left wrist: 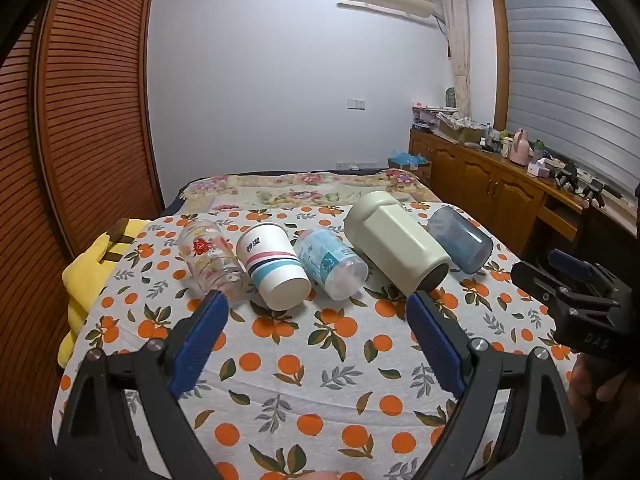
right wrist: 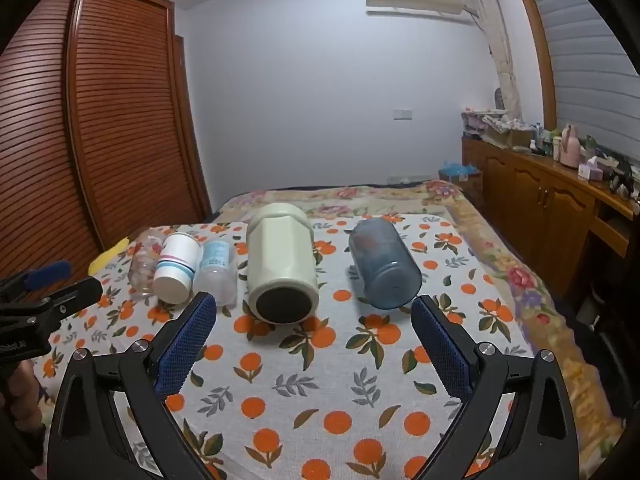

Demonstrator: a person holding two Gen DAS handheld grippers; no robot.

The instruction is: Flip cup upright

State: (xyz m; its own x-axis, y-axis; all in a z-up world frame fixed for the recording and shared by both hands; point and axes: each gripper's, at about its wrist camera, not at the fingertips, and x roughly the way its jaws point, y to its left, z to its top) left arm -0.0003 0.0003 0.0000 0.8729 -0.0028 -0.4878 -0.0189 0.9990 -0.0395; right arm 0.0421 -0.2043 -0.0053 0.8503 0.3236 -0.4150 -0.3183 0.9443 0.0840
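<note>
Orange-printed cloth [left wrist: 320, 360] covers the bed, and five cups lie on their sides in a row across it, bases toward the cameras. Take the cream faceted cup [right wrist: 280, 264] as the marker, the biggest of the lot, dark round base facing the right wrist camera. Furthest to its left is the clear glass cup [left wrist: 210, 258] with a red print, just beside a yellow plush [left wrist: 86, 280] at the cloth's edge. Next comes the white paper cup [left wrist: 274, 268] with pink and blue stripes, touching the glass on one side. Then the clear plastic cup [left wrist: 330, 262] with pale blue print, lying right against the cream cup's left flank. To the right of the cream cup lies the blue translucent cup [right wrist: 382, 266]; the right wrist view shows a clear strip of cloth between them. Not one cup is upright. Both tools hover nearer the cameras than the cream cup: the left gripper [left wrist: 318, 312] has its blue pads spread wide, nothing between them, one tip near the glass cup's base and the other just below the cream cup's base. The right gripper [right wrist: 314, 312] is equally wide apart and empty, its span taking in the cream cup's base and the blue cup's base. Beyond the cream cup, a floral blanket [right wrist: 360, 196] runs back to the wall.
</note>
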